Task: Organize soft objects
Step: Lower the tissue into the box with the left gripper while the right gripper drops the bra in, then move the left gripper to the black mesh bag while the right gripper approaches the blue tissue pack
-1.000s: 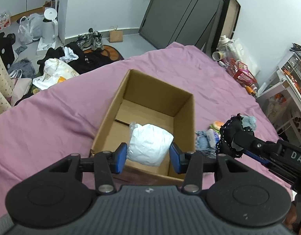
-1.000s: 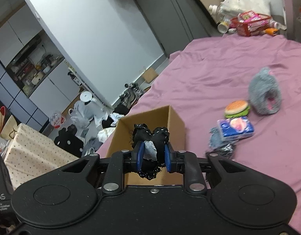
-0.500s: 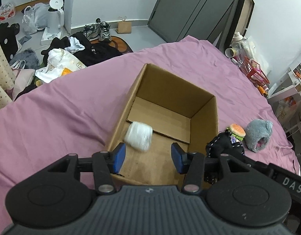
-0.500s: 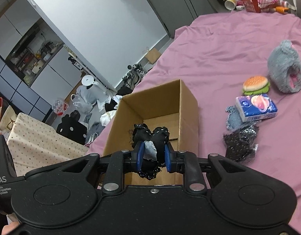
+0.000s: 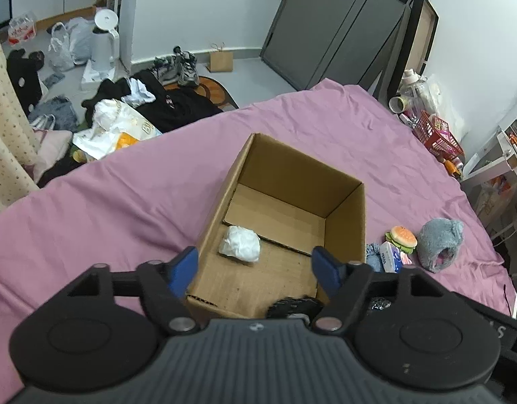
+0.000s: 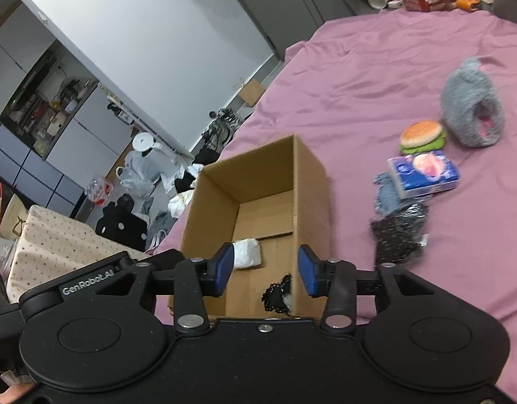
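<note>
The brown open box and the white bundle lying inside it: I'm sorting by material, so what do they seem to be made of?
The brown open box looks like corrugated cardboard: matte tan walls, folded floor flaps with a visible seam. The white bundle looks like soft crumpled fabric or tissue, possibly wrapped in thin plastic; its creased, faintly shiny surface leaves that open.

One box [image 5: 346, 215] sits straight ahead of the fingers, and there are two soft things in it: one white bundle [image 5: 239, 244] just past the left fingers, one black frilly item [image 6: 277, 294] close under the right ones. Off to the right of the fingers, five more loose on the sheet [image 5: 123, 202]: one burger toy [image 6: 421, 136], one grey slipper [image 6: 470, 114], one tissue pack [image 6: 423, 171], one blue-grey knit piece [image 6: 386, 192], one black sparkly pouch [image 6: 398, 232]. So seven soft things total, one box.
</note>
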### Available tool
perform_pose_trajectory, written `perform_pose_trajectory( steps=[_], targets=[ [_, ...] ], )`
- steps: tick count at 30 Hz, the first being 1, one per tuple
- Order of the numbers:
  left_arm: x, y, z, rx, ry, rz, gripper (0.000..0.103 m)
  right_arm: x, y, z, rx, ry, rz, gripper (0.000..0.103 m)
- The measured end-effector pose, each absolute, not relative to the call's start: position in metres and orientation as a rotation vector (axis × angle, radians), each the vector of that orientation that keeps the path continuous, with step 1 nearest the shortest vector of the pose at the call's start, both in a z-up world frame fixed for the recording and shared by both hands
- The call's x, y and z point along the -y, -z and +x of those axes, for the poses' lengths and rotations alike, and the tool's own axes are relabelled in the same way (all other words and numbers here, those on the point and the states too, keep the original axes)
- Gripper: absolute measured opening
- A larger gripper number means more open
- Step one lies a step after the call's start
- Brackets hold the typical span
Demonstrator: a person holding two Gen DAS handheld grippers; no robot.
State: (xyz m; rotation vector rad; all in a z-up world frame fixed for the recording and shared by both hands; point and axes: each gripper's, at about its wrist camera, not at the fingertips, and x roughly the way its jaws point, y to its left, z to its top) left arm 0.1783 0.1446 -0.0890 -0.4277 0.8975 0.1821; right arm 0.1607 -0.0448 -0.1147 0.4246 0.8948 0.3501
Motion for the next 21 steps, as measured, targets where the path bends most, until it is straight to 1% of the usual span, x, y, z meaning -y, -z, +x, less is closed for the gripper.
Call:
perform_pose_trajectory(
  steps=[3, 8, 16, 19, 21],
  targets=[
    [-0.136, 0.079, 0.174, -0.872, -0.185, -0.393, 0.078, 0.06, 0.107, 0.155, -0.872, -0.324, 0.427, 0.054],
    [-0.118, 0.065, 0.169, -0.854, -0.17, -0.369, 0.079, 0.091, 0.093, 0.146, -0.838, -0.287, 0.44, 0.055],
    [-0.082, 0.052, 0.164, -0.843, -0.137, -0.331, 0.079, 0.129, 0.088, 0.135, -0.817, -0.245, 0.472, 0.061],
    [-0.071, 0.05, 0.163, -0.839, -0.138, -0.325, 0.079, 0.142, 0.088, 0.132, -0.81, -0.238, 0.492, 0.068],
    [-0.063, 0.048, 0.162, -0.837, -0.145, -0.322, 0.079, 0.15, 0.088, 0.131, -0.804, -0.237, 0.509, 0.076]
  ],
)
